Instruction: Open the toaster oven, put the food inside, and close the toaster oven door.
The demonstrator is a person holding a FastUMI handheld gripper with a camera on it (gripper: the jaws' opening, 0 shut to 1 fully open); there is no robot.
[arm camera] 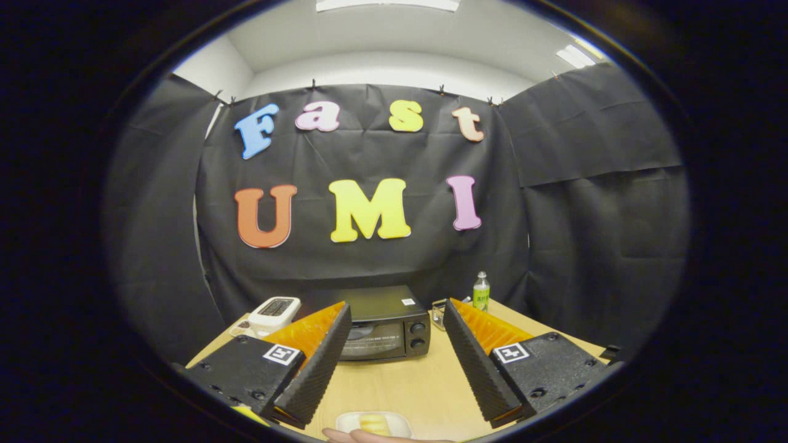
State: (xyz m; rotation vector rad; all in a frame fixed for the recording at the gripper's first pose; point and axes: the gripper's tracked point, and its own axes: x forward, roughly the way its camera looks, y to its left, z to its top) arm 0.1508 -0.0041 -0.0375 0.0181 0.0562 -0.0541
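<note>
The toaster oven [385,332] sits shut beyond our tool [397,344], whose fingers gape empty; approaching carelessly, we risk shoving it back across the tabletop [400,384].

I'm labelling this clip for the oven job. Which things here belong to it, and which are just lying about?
Job: toaster oven, door shut, beyond the open gripper; food on a small plate near a hand.
Lying about: green bottle, white device, clear container.

Plate [373,423] with food, hand [369,437] cut off.
</note>
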